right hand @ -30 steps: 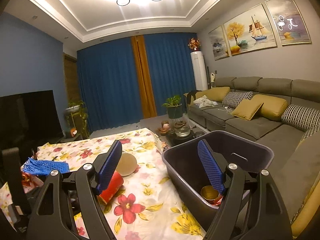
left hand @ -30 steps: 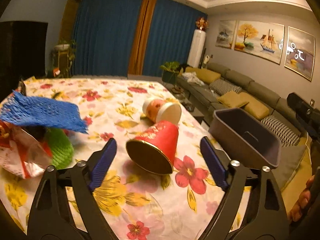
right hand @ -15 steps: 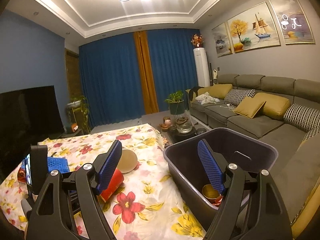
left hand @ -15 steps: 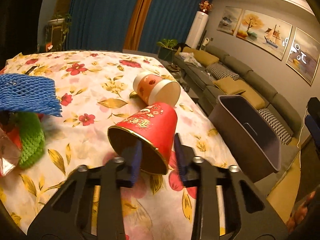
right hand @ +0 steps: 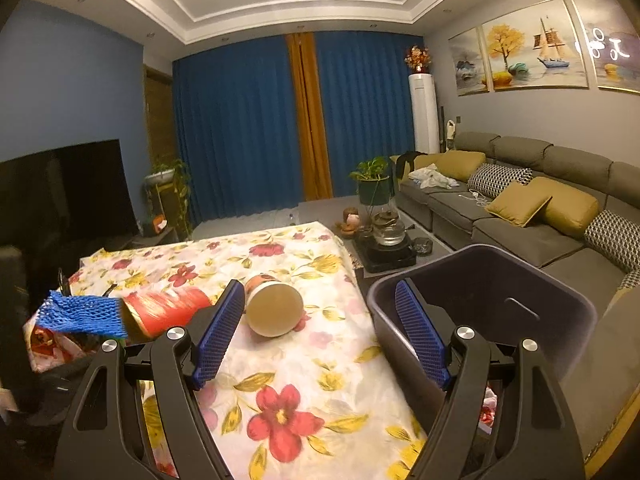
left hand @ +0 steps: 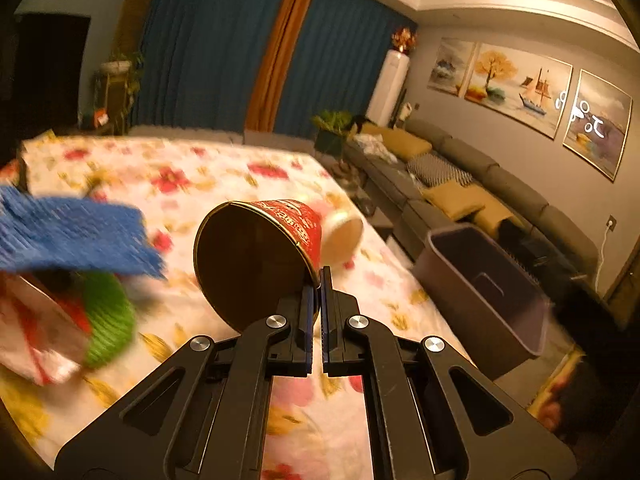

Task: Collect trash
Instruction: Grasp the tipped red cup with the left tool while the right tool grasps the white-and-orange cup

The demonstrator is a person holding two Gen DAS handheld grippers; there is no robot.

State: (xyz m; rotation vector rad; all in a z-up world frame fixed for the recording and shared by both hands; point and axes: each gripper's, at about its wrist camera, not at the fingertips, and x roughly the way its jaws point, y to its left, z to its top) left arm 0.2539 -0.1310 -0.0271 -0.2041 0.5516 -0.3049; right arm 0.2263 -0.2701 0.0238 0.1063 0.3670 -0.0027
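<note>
My left gripper [left hand: 317, 280] is shut on the rim of a red paper cup [left hand: 256, 264] and holds it lifted above the floral table, open mouth toward the camera. The red cup also shows in the right wrist view [right hand: 164, 310]. A second orange-and-white cup [right hand: 272, 304] lies on its side on the table; in the left wrist view [left hand: 340, 232] it shows behind the red cup. The grey bin [left hand: 484, 292] stands off the table's right edge. My right gripper [right hand: 320, 336] is open and empty, between the table and the bin [right hand: 532, 308].
Blue foam netting [left hand: 76, 236], green netting [left hand: 108, 316] and a red-white wrapper [left hand: 36, 336] lie at the table's left. The blue netting also shows in the right wrist view [right hand: 80, 314]. A sofa [right hand: 540, 216] and a low tea table [right hand: 384, 244] stand beyond the table.
My left gripper closed on the red cup's rim and lifted it off the table. The right gripper stayed open and shifted slightly.
</note>
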